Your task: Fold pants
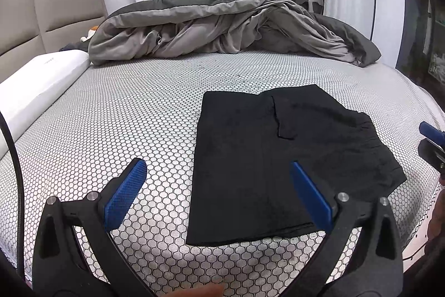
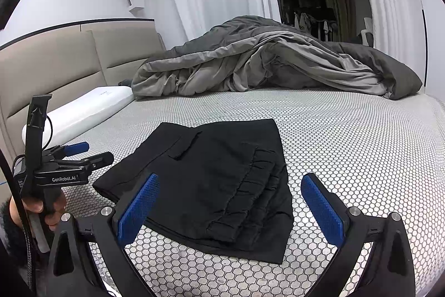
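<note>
**Spotter:** Start on the left. What have you got?

**Operator:** My left gripper [image 1: 218, 183] hangs over the bed [image 1: 125, 107] with its blue pads spread wide and nothing between them. In the right wrist view I see it from the side at nine o'clock [image 2: 91, 152], held by a hand [image 2: 41, 209]; it is well clear of the cloth.

**Spotter:** And the pants?

**Operator:** The pants [image 2: 211, 180] lie flat on the honeycomb sheet, black, already doubled into a compact rectangle. The gathered waistband [image 2: 250, 194] sits on top toward five o'clock in the right view. A pocket flap [image 1: 281, 118] shows near twelve o'clock of the bundle in the left view.

**Spotter:** Right side?

**Operator:** My right gripper [image 2: 229, 202] is also spread apart and empty, hovering just above the near edge of the stack.

**Spotter:** Risks?

**Operator:** I judge the folding nearly done, so disturbing it is the main danger. If I pinch only the top layer, the waistband will peel back and the layers will slide apart. Black on black hides the edges, so I may misjudge where the hem ends. The duvet [image 1: 228, 24] at twelve o'clock is well apart, so no snag there.
</note>
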Motion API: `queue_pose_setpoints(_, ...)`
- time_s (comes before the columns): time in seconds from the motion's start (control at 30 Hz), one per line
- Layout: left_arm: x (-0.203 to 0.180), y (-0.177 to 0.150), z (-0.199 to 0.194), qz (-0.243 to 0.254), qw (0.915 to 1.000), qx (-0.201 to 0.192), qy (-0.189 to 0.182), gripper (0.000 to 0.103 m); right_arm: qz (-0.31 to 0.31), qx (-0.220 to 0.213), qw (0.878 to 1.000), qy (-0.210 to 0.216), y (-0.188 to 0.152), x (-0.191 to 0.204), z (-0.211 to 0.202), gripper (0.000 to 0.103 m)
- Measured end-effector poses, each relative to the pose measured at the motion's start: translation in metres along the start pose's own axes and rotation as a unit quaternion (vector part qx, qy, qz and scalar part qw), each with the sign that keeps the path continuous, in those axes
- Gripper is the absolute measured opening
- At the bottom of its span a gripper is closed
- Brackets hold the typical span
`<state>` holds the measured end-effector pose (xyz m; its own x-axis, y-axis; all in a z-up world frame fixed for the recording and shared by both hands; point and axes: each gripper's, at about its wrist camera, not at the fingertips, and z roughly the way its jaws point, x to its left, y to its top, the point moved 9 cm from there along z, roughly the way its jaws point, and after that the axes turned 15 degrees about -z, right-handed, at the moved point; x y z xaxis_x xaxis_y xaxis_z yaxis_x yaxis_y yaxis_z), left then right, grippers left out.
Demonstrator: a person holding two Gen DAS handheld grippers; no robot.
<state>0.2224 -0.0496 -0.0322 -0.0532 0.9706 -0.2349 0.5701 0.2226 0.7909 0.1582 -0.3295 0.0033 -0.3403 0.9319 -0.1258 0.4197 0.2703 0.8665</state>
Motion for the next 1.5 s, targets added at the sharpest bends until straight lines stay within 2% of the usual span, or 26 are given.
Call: queue_pose_setpoints(1.5,0.0008,-0.0014,0.0073,0.02,0.9998,0.005,-0.007,0.102,-0.011,0.003,1.0,0.0,-0.0035,-0.0048,0.0044,0.103)
